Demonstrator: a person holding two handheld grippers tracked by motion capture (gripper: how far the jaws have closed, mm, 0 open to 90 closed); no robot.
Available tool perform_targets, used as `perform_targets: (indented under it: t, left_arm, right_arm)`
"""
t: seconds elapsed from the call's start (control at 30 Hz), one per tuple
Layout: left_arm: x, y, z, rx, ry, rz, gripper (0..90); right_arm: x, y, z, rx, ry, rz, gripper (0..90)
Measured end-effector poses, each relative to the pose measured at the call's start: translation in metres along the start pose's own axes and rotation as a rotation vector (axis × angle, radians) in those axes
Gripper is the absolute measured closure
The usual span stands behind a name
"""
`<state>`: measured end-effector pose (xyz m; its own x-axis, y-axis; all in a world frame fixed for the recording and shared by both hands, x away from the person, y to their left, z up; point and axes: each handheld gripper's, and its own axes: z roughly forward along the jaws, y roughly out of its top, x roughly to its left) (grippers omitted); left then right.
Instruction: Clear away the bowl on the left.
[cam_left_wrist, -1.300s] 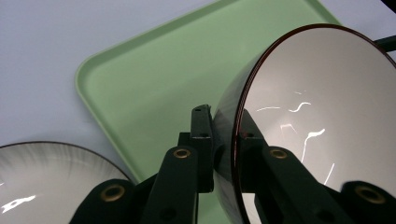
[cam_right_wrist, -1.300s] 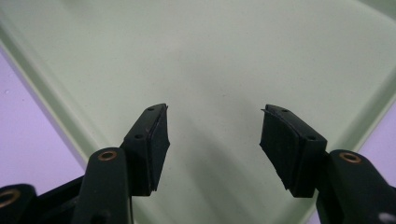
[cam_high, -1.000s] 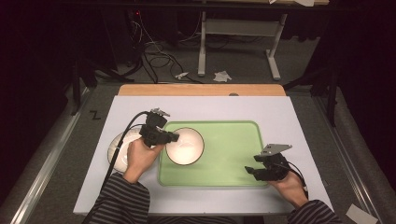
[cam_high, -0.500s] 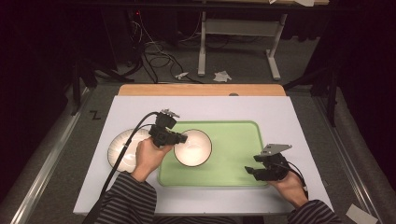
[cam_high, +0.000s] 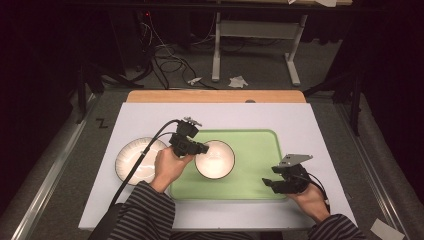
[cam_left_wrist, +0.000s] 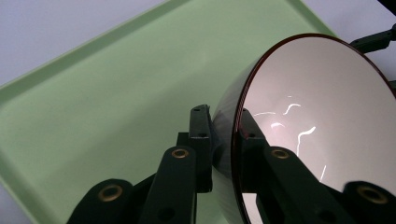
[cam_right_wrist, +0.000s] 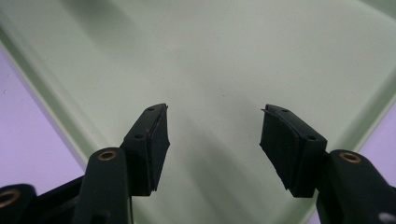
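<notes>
My left gripper (cam_high: 199, 148) is shut on the rim of a white bowl (cam_high: 215, 159), which sits over the left part of the green tray (cam_high: 260, 145). In the left gripper view the bowl (cam_left_wrist: 317, 121) has a dark rim line, and one jaw lies inside it, the other outside (cam_left_wrist: 223, 135). A white ribbed plate (cam_high: 137, 160) lies on the table left of the tray. My right gripper (cam_high: 272, 182) rests at the tray's front right corner. Its jaws stand open (cam_right_wrist: 214, 135) over bare green tray (cam_right_wrist: 210, 56), nothing between them.
The tray lies on a white table top (cam_high: 300, 120) with a wooden strip (cam_high: 215, 96) along its far edge. A cable (cam_high: 145, 155) trails from the left gripper across the plate. Beyond the table, cables and a metal stand (cam_high: 255, 45) occupy the floor.
My left gripper has carried the bowl rightward, from the tray's left edge further over the tray. The plate beneath is now uncovered. The right gripper has not moved.
</notes>
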<state>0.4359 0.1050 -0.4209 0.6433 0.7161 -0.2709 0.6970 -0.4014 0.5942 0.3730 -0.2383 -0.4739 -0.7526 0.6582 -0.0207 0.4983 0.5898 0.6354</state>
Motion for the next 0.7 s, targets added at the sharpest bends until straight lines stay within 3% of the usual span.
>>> perform_targets:
  t: [0.23,0.7]
  left_arm:
    - [-0.002,0.004,0.011,0.001,-0.022,-0.010,80.9]
    - [-0.001,0.005,0.043,0.038,-0.023,-0.033,80.9]
  right_arm:
    - [0.000,0.000,0.000,-0.001,0.001,0.001,43.3]
    - [0.001,0.000,-0.001,-0.003,0.000,0.002,43.3]
